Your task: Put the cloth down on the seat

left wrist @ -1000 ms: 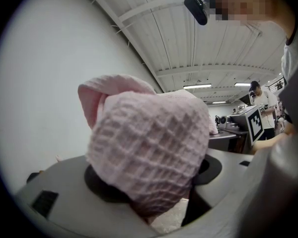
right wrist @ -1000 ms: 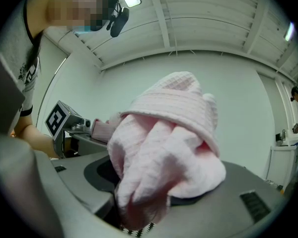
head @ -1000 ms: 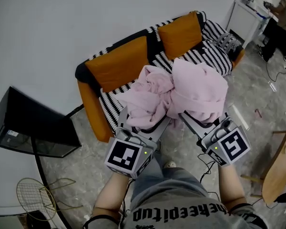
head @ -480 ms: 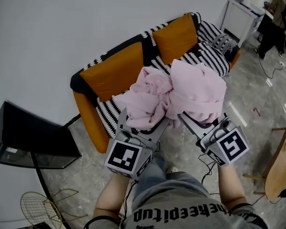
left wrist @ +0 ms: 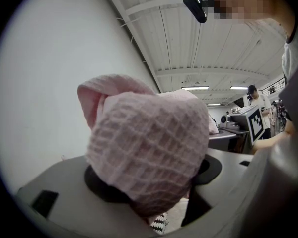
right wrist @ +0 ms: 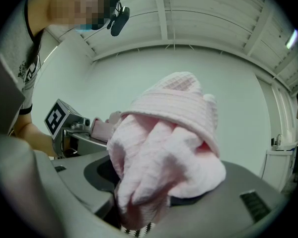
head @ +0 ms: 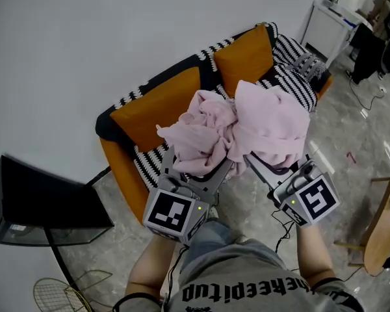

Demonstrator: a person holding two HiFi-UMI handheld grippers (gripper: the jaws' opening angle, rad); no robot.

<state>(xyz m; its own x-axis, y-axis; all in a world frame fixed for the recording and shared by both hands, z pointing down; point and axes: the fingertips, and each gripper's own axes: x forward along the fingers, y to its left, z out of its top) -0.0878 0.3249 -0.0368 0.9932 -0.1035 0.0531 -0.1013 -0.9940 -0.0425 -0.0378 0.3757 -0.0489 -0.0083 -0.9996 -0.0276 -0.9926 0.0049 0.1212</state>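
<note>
Cloth first: the bunched pink waffle-weave cloth (head: pixel 237 132) stays in the air above the black-and-white striped seat (head: pixel 147 163) of the orange-cushioned sofa (head: pixel 159 103), as a second ago. Only the black box (head: pixel 39 203) on your left has slid lower in the head view. Your left gripper (head: pixel 195 169) and right gripper (head: pixel 273 163) each have their fingers pinching a fold of the cloth. The seat's front edge lies just beyond the grippers. Grey stone floor (head: pixel 117 233) opens to the left, and a wooden chair (head: pixel 382 229) stands at the right.
</note>
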